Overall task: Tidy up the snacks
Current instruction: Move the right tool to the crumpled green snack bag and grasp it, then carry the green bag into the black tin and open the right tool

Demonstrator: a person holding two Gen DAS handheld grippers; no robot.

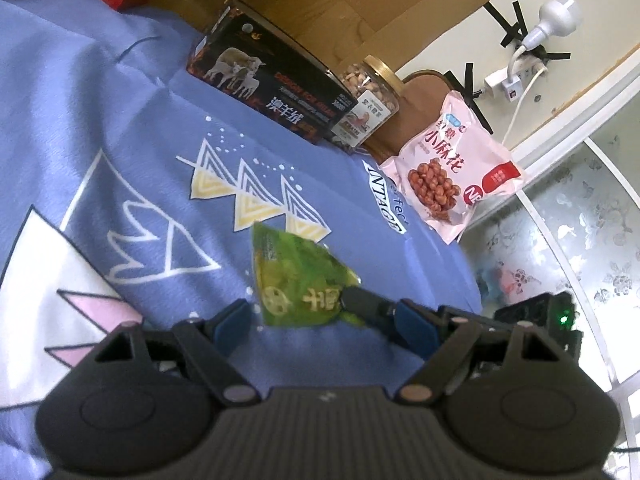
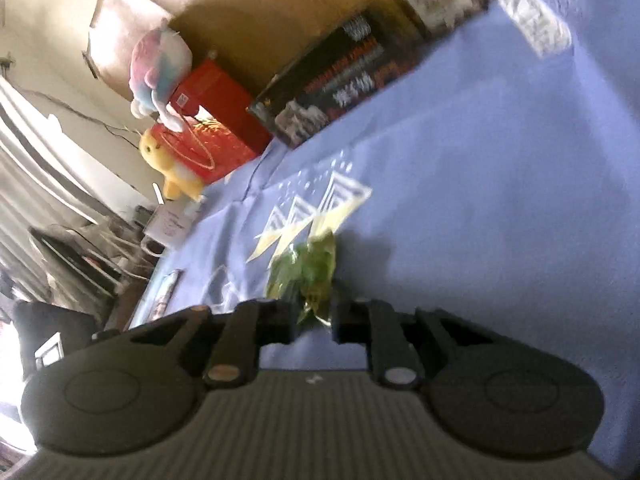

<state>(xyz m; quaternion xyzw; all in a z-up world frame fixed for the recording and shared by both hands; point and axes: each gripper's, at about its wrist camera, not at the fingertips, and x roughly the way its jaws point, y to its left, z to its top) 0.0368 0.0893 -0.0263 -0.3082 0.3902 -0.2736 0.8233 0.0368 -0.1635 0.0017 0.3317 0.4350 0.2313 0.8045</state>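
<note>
A green snack packet (image 1: 298,280) lies on the blue patterned bedsheet (image 1: 120,120). My left gripper (image 1: 324,320) is open just in front of the packet, one blue finger on each side. My right gripper (image 2: 314,318) is closed on the packet's corner (image 2: 308,272); its black finger (image 1: 366,306) shows in the left wrist view pinching the packet's right edge. A pink snack bag (image 1: 448,172) and a clear jar of nuts (image 1: 370,96) with a gold lid stand at the far edge of the bed.
A black box (image 1: 268,84) with sheep on it lies against the wooden headboard (image 1: 320,0). A red box (image 2: 216,120) and plush toys (image 2: 160,68) sit at the far left in the right wrist view. A wall socket with plugs (image 1: 516,76) is behind the pink bag.
</note>
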